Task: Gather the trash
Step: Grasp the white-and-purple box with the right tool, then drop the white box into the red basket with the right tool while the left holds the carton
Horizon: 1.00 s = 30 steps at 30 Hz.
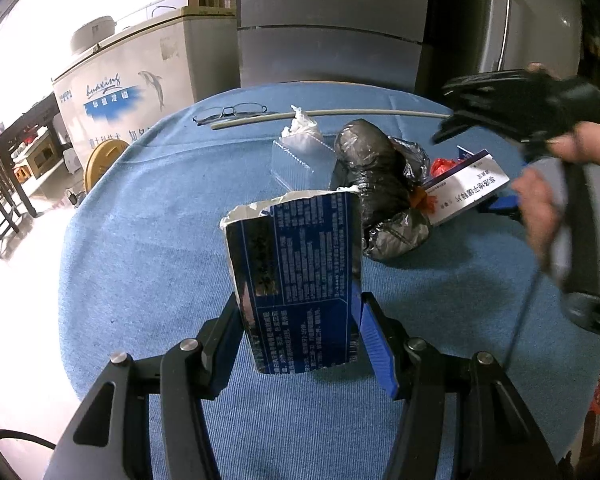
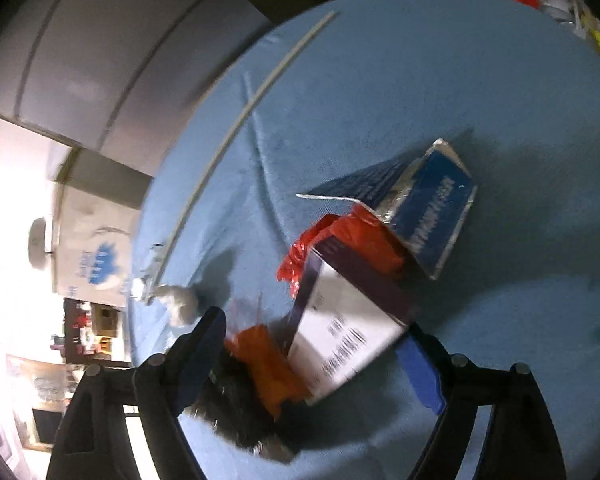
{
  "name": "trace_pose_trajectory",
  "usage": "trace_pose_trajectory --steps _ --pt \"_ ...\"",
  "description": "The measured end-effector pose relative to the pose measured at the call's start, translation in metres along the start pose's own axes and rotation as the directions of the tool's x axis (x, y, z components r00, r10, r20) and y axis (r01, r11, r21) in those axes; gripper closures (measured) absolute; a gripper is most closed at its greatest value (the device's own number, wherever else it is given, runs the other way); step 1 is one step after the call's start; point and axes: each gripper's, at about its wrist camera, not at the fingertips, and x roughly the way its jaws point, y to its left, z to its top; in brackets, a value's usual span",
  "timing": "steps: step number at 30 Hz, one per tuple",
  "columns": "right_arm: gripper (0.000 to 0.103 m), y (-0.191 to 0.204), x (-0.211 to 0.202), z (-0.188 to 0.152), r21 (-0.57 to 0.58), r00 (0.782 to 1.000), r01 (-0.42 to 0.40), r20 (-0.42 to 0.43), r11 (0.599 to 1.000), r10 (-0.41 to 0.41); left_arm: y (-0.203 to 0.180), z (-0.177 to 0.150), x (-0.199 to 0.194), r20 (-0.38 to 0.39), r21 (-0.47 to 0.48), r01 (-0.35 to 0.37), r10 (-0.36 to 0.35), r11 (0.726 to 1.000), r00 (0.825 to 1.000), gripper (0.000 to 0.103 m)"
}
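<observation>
Left gripper [image 1: 300, 320]: closest to the left camera, at 6 o'clock. Its two fingers squeeze the sides of the blue carton. One finger has a blue pad [image 1: 374, 344].
Blue carton [image 1: 296, 284]: stands up in the middle of the left view. Its top is torn open, with white inside. In the right view it sits at 2 o'clock [image 2: 428, 204].
Table [image 1: 148, 216]: round, with a blue cloth on it.
Black bag [image 1: 380, 184]: crumpled and shiny, just past the carton, toward 1 o'clock. It touches the carton's far corner.
White box [image 1: 464, 188]: lies at 2 o'clock in the left view, beside the black bag. It has a dark stripe and writing on it.
Red wrap [image 1: 440, 166]: peeks out behind the white box. In the right view it lies between the white box and the carton [image 2: 340, 240].
Right gripper [image 2: 320, 360]: jaws stand apart. The white box [image 2: 340, 340] sits between them, but the fingers do not press it. This picture is blurry.
Hand [image 1: 556, 184]: at 3 o'clock in the left view, holding the right gripper's handle.
Clear tray [image 1: 296, 160]: at 12 o'clock, with a white tissue [image 1: 302, 124] behind it.
Stick [image 1: 332, 114]: long and thin, near the far edge of the table.
Glasses [image 1: 232, 112]: by the stick, at 11 o'clock.
Fridge [image 1: 332, 24]: grey, behind the table.
</observation>
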Motion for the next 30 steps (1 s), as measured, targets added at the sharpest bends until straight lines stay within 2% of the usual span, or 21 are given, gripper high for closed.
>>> trace_pose_trajectory --steps 1,2,4,5,6,10,15,21,30 --pt "0.051 0.003 0.012 0.001 -0.002 0.999 0.022 -0.024 1.000 -0.022 0.000 0.000 0.000 0.000 0.001 0.001 -0.001 1.000 1.000 0.045" --pt "0.059 0.000 0.017 0.002 0.007 0.999 -0.004 -0.040 1.000 0.004 0.001 0.000 0.000 0.000 0.001 0.003 -0.003 1.000 1.000 0.045" --pt "0.063 0.000 0.012 0.001 -0.030 1.000 -0.011 -0.027 0.999 0.010 0.002 0.000 0.000 -0.002 -0.002 0.008 -0.008 1.000 1.000 0.045" --pt "0.081 0.001 0.006 0.000 -0.073 1.000 -0.011 -0.019 0.997 0.010 0.003 -0.001 0.000 -0.002 -0.003 0.010 -0.010 1.000 1.000 0.045" --pt "0.085 -0.003 -0.003 -0.002 -0.100 1.000 -0.017 -0.015 0.995 0.016 0.004 -0.001 0.000 -0.001 -0.005 0.013 -0.013 1.000 1.000 0.045" --pt "0.086 -0.027 -0.032 -0.004 -0.139 0.999 -0.031 0.025 0.990 0.034 0.002 0.000 0.001 0.003 0.000 0.009 -0.009 1.000 1.000 0.045" --pt "0.086 -0.072 -0.065 -0.005 -0.106 0.995 -0.078 0.055 0.991 0.084 -0.001 0.000 0.000 0.003 0.008 -0.001 0.001 1.000 1.000 0.045" --pt "0.086 -0.109 -0.099 -0.014 -0.086 0.988 -0.115 0.098 0.990 0.123 -0.007 0.002 -0.004 0.001 0.035 -0.010 0.010 0.999 1.000 0.045" --pt "0.086 -0.153 -0.130 -0.033 -0.037 0.976 -0.177 0.126 0.983 0.180 -0.047 0.015 -0.027 0.042 0.119 0.048 -0.053 0.992 0.998 0.045"
